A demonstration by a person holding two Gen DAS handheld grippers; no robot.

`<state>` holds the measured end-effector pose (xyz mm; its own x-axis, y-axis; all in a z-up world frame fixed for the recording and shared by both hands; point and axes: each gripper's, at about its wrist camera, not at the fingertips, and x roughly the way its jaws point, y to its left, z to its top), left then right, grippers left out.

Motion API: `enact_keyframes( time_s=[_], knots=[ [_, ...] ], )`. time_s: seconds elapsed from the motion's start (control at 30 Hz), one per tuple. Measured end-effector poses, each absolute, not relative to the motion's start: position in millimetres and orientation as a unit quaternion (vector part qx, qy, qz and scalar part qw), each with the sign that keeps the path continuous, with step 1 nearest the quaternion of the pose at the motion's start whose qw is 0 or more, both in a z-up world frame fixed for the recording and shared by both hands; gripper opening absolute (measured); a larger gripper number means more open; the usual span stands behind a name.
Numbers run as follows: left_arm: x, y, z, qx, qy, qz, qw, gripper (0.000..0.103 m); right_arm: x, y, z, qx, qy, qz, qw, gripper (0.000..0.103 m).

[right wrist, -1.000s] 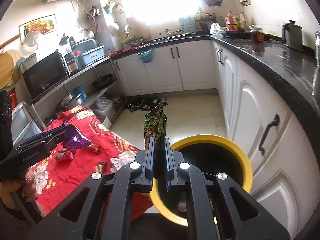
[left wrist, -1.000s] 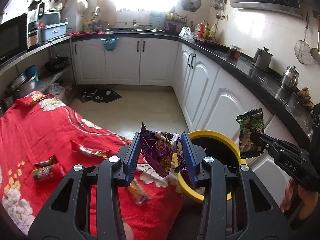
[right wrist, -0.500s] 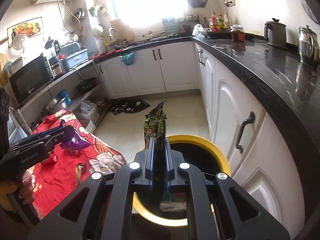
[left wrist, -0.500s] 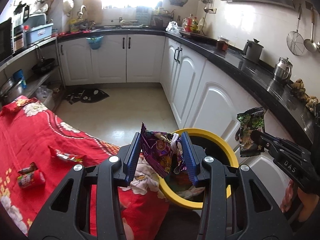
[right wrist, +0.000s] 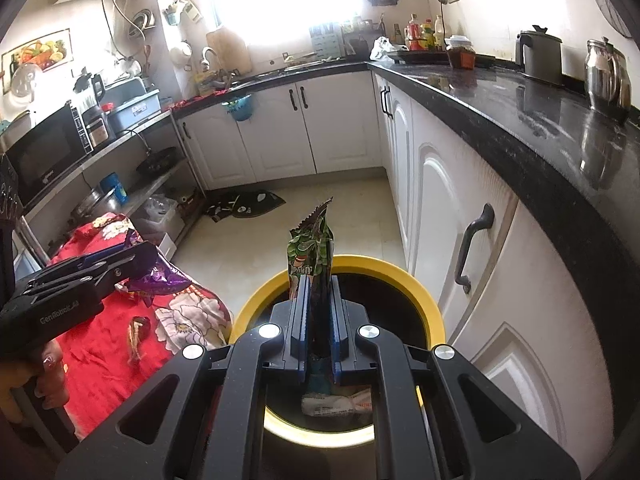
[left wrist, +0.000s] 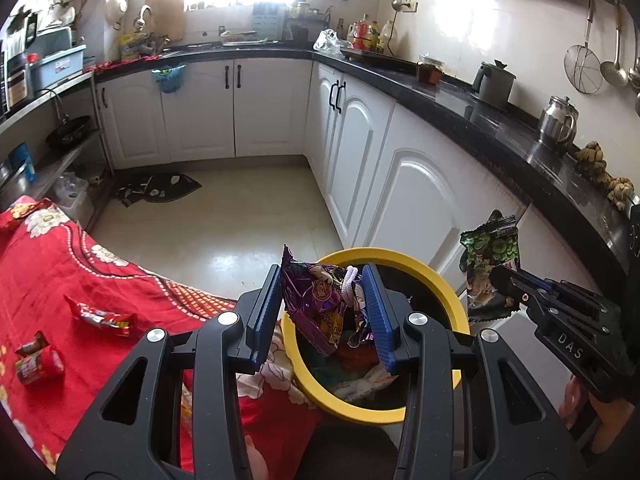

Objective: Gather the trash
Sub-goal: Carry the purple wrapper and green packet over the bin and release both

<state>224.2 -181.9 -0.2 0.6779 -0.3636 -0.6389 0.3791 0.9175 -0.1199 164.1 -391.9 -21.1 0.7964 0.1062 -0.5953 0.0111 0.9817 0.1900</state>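
Note:
My left gripper (left wrist: 322, 312) is shut on a crumpled purple snack wrapper (left wrist: 316, 304) and holds it over the near left rim of the yellow-rimmed black trash bin (left wrist: 456, 304). My right gripper (right wrist: 316, 320) is shut on a green snack packet (right wrist: 310, 248), held upright over the bin (right wrist: 424, 304). The packet (left wrist: 490, 260) and right gripper show at the right of the left wrist view. Trash lies inside the bin (right wrist: 336, 404). More wrappers (left wrist: 100, 316) (left wrist: 38, 362) lie on the red floral cloth (left wrist: 60, 264).
White cabinets (left wrist: 416, 192) under a black counter (right wrist: 532, 120) stand close behind the bin on the right. A brown wrapper (right wrist: 136, 336) lies on the cloth near the bin. A dark mat (left wrist: 160, 188) lies on the tiled floor.
Both grippers have moved toward the bin with their wrappers. The left gripper has swung right from over the cloth to the bin's rim. The bin's inside now shows more.

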Motion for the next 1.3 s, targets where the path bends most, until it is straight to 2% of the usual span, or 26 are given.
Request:
enact_keyframes(
  time_s=[0.77, 0.97, 1.03, 1.13, 1.17, 1.23, 1.3],
  knots=[
    [269.3, -202.8, -54.9, 0.003, 0.414, -0.208, 0.886, 0.034, 192.6, -386.7, -85.4, 0.085, 0.399, 0.019, 0.913, 0.009],
    [278.8, -208.6, -67.5, 0.003, 0.431, -0.209, 0.878, 0.035, 200.0, -390.3, -98.5, 0.089, 0.414, 0.015, 0.906, 0.012],
    [281.1, -209.1, -70.5, 0.001, 0.436, -0.207, 0.876, 0.041, 201.2, -392.3, -101.4, 0.092, 0.417, 0.007, 0.904, 0.016],
    [283.5, -205.5, -73.5, -0.002, 0.440, -0.198, 0.876, 0.044, 199.8, -393.8, -103.7, 0.096, 0.420, 0.003, 0.903, 0.022],
    [283.7, -204.1, -74.2, -0.003, 0.441, -0.196, 0.876, 0.045, 199.6, -394.2, -103.7, 0.096, 0.420, 0.000, 0.903, 0.029],
    [284.1, -200.7, -75.0, -0.006, 0.443, -0.192, 0.876, 0.054, 198.8, -395.1, -103.0, 0.100, 0.418, -0.002, 0.903, 0.033],
    [283.8, -197.3, -74.0, -0.007, 0.442, -0.186, 0.878, 0.058, 198.6, -394.9, -102.0, 0.098, 0.417, -0.004, 0.904, 0.039]
  ],
)
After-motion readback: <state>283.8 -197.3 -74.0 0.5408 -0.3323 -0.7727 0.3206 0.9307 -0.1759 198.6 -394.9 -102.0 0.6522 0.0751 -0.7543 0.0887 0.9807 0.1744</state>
